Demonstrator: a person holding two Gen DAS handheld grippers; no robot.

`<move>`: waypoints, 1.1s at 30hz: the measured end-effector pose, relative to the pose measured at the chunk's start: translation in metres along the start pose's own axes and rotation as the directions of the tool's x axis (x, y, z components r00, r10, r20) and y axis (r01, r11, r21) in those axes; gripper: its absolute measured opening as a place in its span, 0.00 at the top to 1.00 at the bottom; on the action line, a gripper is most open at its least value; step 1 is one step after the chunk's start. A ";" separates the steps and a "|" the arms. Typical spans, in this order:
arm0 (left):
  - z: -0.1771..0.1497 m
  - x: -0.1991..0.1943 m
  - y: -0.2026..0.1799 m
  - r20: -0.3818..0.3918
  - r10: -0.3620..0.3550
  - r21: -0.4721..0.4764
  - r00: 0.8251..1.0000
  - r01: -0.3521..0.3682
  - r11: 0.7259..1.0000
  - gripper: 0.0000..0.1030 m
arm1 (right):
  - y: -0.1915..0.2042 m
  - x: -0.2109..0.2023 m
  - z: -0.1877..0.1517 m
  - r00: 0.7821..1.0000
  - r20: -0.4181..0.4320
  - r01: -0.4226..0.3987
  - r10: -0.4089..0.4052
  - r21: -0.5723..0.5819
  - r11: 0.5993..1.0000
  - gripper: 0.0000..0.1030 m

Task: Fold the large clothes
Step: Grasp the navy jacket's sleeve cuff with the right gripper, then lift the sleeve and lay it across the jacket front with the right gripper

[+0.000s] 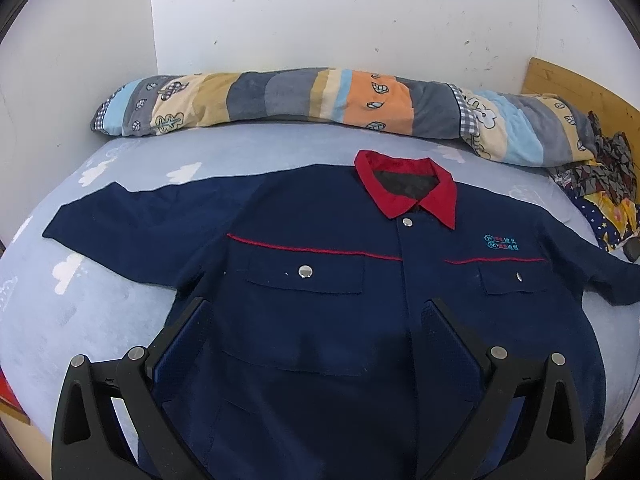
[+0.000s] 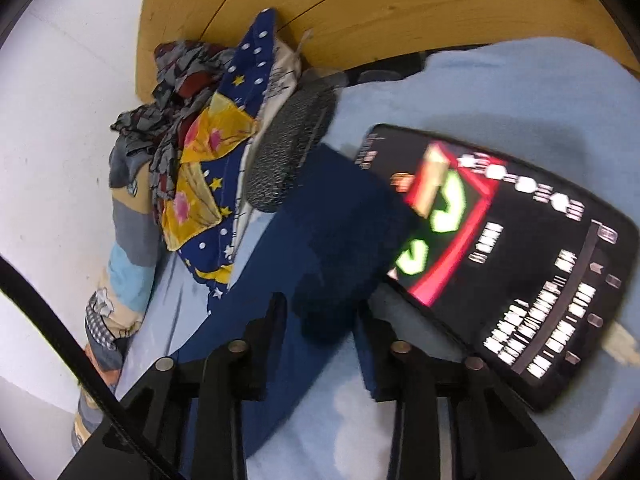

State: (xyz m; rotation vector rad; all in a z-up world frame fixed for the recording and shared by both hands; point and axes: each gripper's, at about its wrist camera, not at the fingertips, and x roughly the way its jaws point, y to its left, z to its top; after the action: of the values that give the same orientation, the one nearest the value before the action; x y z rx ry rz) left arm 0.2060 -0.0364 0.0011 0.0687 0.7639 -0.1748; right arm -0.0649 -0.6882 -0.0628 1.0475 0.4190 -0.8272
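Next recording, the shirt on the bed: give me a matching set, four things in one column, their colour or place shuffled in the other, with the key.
Things:
1. collar
2. rolled blanket
3. tablet
4. headboard

Descriptions:
A. black, with its screen lit, lying on the bed beside the sleeve
B. red, at the top of the navy shirt
C. light wood, standing behind the pile of cloth
D. striped in blue, grey, tan and orange, lying along the wall

Pairs: 1-B, 2-D, 3-A, 4-C
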 end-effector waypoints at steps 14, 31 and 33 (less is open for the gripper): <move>0.020 -0.008 0.023 0.063 0.060 -0.064 0.996 -0.056 0.996 0.00 | 0.178 -0.089 -0.031 0.961 0.161 -0.147 0.226 -0.398 0.906 0.94; 0.016 -0.026 0.077 0.058 0.062 -0.188 0.996 -0.051 0.981 0.00 | 0.433 -0.119 -0.239 0.838 -0.122 -0.468 0.531 -0.660 0.588 0.94; 0.014 -0.028 0.084 0.055 0.064 -0.201 0.996 -0.052 0.978 0.00 | 0.452 -0.114 -0.272 0.826 -0.177 -0.497 0.535 -0.677 0.543 0.94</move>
State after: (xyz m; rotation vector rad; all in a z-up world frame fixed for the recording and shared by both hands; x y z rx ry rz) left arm 0.2114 0.0479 0.0307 -0.1046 0.7143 -0.0437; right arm 0.2298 -0.2916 0.1545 0.3669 0.3063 -0.0984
